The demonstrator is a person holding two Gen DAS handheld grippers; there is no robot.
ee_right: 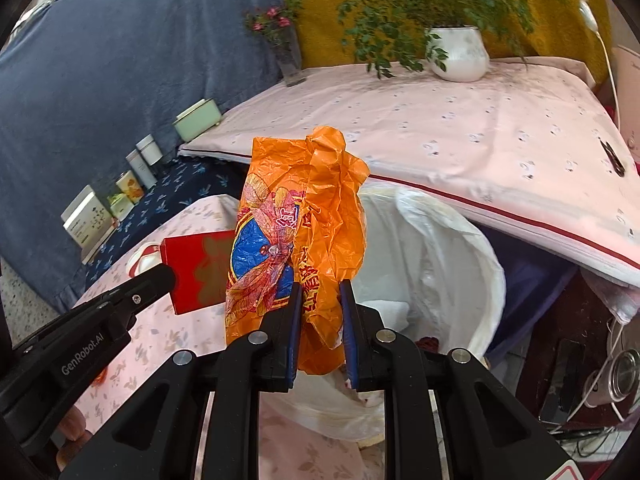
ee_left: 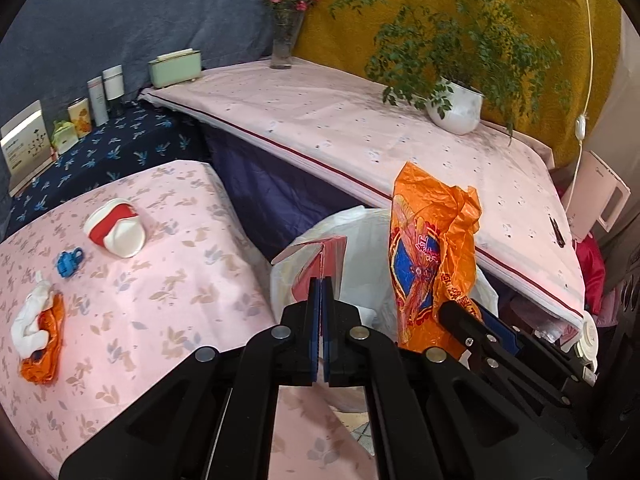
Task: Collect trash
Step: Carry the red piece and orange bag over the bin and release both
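My left gripper [ee_left: 321, 280] is shut on a red paper box [ee_left: 320, 258], held edge-on above the near rim of a white-lined trash bin [ee_left: 360, 232]. My right gripper [ee_right: 320, 292] is shut on a crumpled orange plastic bag [ee_right: 296, 216] with a blue and red print, upright over the trash bin [ee_right: 436, 264]. In the right wrist view the left gripper [ee_right: 170, 278] reaches in from the left with the red box [ee_right: 200, 270]. In the left wrist view the right gripper [ee_left: 452, 306] holds the orange bag [ee_left: 428, 248]. A crushed red and white cup [ee_left: 116, 226], a blue clip [ee_left: 69, 262] and a white and orange wad [ee_left: 38, 326] lie on the pink table [ee_left: 160, 280].
A raised pink-covered surface [ee_left: 360, 132] behind the bin carries a white potted plant [ee_left: 456, 108], a glass flower vase [ee_left: 285, 46] and a dark clip [ee_left: 557, 232]. Boxes and tins [ee_left: 96, 100] line the dark blue shelf at left. Cables and clutter [ee_right: 600, 372] sit right of the bin.
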